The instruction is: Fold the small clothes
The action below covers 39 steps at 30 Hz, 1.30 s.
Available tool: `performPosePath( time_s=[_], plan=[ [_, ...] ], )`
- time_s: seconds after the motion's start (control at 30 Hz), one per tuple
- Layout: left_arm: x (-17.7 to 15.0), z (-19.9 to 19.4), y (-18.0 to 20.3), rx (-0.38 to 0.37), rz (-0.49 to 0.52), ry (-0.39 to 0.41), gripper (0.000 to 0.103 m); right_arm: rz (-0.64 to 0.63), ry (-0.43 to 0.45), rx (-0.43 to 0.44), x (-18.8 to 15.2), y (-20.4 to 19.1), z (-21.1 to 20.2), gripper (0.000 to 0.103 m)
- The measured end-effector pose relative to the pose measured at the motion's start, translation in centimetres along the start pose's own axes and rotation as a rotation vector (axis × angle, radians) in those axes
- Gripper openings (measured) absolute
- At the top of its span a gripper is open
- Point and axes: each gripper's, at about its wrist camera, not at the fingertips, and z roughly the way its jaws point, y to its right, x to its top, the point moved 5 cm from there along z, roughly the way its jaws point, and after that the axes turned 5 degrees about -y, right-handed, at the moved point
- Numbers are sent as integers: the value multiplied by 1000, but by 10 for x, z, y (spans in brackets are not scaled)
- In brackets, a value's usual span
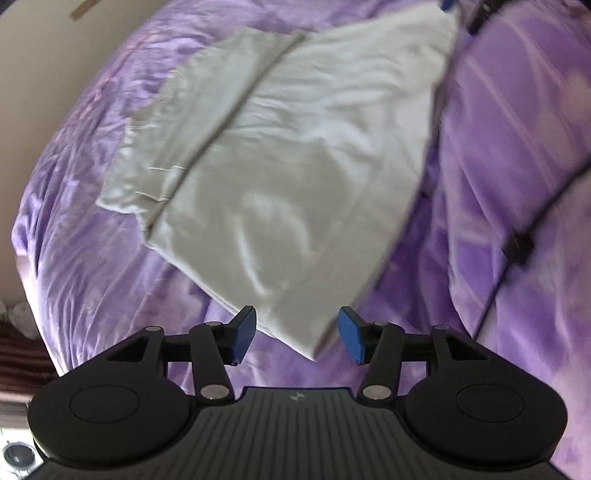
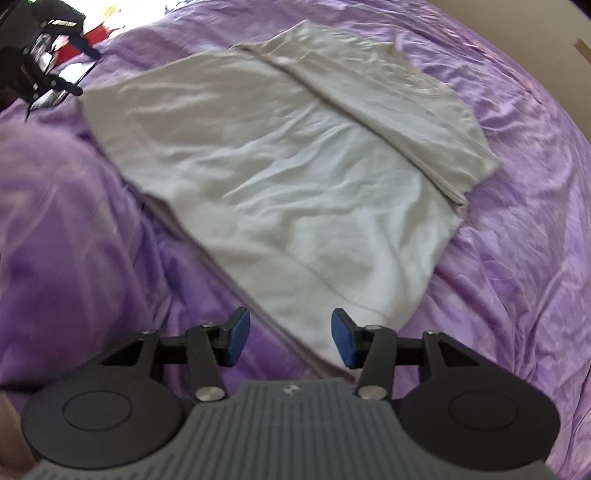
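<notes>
A pale grey-white garment [image 1: 288,155] lies spread on the purple bedspread [image 1: 92,258], with one side folded over along a long crease. My left gripper [image 1: 297,338] is open, its blue pads on either side of the garment's near corner, just above it. In the right wrist view the same garment [image 2: 295,177] lies ahead. My right gripper [image 2: 290,338] is open over its near corner, at the stitched hem. The other gripper [image 2: 48,74] shows at the far left corner of the cloth, and the right one shows at the top of the left wrist view [image 1: 461,11].
The purple bedspread [image 2: 517,258] is wrinkled and bunched into a raised fold at the left [image 2: 55,221]. A beige wall [image 1: 44,66] lies beyond the bed's edge. Red and white clutter [image 2: 103,26] sits past the far end of the bed.
</notes>
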Motion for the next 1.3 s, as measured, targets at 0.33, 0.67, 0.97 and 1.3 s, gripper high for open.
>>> performPosePath(
  time_s=[0.33, 0.67, 0.97, 1.3],
  plan=[
    [-7, 37, 37, 117, 222, -37, 73, -222, -51, -65, -15, -16, 18, 62],
    [-9, 50, 53, 240, 346, -21, 56, -404, -16, -163, -25, -24, 29, 58],
    [3, 40, 23, 221, 160, -7, 4, -394, 3, -177, -19, -17, 21, 22],
    [22, 2, -21, 191, -56, 83, 4, -301, 16, -161, -10, -10, 14, 0]
  ],
)
